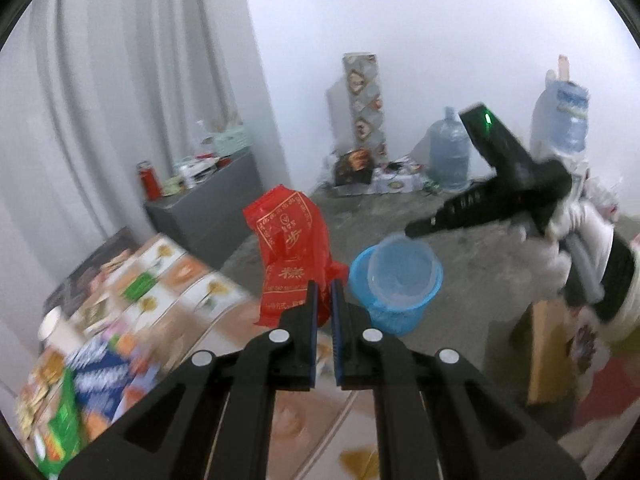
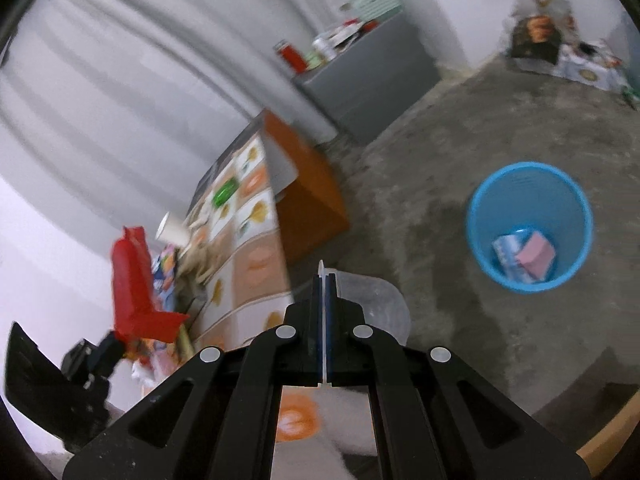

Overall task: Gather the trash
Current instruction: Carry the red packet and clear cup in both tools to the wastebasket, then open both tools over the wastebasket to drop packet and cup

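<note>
My left gripper (image 1: 325, 292) is shut on a red snack wrapper (image 1: 290, 248) and holds it up over the table edge; the wrapper also shows in the right wrist view (image 2: 134, 280). My right gripper (image 2: 325, 280) is shut on the rim of a clear plastic container (image 2: 376, 304), held in the air; the container also shows in the left wrist view (image 1: 402, 272), over the blue trash bin (image 1: 394, 304). In the right wrist view the bin (image 2: 528, 200) stands on the floor to the right and holds a pink and a blue packet.
A table with a patterned cloth (image 1: 168, 280) carries a white paper cup (image 1: 54, 328), a green packet (image 1: 138, 286) and snack wrappers (image 1: 92, 376). A grey cabinet (image 1: 208, 208), a water jug (image 1: 448, 156) and boxes stand by the far wall.
</note>
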The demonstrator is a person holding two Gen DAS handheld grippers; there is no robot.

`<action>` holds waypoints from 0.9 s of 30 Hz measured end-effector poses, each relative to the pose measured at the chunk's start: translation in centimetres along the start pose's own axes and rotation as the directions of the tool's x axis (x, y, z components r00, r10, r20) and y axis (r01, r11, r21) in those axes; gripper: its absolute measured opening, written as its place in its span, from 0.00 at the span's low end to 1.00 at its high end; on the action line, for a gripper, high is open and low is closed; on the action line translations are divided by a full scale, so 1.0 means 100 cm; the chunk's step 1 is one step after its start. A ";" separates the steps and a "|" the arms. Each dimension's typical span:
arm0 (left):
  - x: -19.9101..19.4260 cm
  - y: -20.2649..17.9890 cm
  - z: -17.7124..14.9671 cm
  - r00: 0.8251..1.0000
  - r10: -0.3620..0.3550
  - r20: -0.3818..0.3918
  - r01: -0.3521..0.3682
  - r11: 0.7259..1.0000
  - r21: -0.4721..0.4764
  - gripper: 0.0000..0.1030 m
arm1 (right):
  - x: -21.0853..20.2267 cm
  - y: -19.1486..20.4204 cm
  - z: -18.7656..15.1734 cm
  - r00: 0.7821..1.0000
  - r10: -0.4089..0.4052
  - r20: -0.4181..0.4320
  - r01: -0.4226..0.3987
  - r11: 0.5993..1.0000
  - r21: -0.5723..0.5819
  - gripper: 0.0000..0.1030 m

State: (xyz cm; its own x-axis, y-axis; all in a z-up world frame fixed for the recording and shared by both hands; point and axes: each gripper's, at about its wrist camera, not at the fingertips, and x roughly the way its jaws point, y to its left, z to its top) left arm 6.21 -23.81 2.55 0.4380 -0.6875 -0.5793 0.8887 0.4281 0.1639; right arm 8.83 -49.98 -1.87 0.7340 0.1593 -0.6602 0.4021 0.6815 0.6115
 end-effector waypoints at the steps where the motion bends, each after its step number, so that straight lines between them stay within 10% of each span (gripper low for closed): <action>1: 0.013 -0.002 0.014 0.999 -0.035 -0.006 0.035 0.999 -0.007 0.06 | -0.003 -0.007 0.002 1.000 -0.011 0.011 0.011 1.000 0.013 0.00; 6: 0.086 -0.018 0.070 0.974 -0.195 -0.111 0.190 0.980 -0.059 0.06 | -0.010 -0.059 0.020 0.993 -0.104 0.060 0.097 0.989 0.112 0.00; 13: 0.230 -0.060 0.112 0.875 -0.370 -0.311 0.327 0.927 -0.185 0.06 | 0.021 -0.127 0.042 0.979 -0.200 0.031 0.188 0.954 0.232 0.00; 18: 0.307 -0.098 0.122 0.876 -0.324 -0.358 0.301 0.946 -0.119 0.10 | 0.051 -0.168 0.059 0.967 -0.253 0.011 0.239 0.928 0.287 0.04; 21: 0.342 -0.102 0.122 0.885 -0.299 -0.356 0.269 0.954 -0.131 0.47 | 0.070 -0.190 0.068 0.953 -0.304 0.007 0.289 0.913 0.289 0.38; 27: 0.349 -0.088 0.119 0.906 -0.311 -0.288 0.258 0.944 -0.207 0.51 | 0.066 -0.203 0.053 0.942 -0.336 0.026 0.312 0.898 0.311 0.41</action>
State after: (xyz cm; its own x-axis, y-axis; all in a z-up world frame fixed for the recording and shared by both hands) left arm 15.25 -58.58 -9.59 0.0811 -0.5866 -0.8058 0.9236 0.3481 -0.1604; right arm 8.40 -66.51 -16.32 0.5702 -0.0971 -0.8157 0.7600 0.4394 0.4790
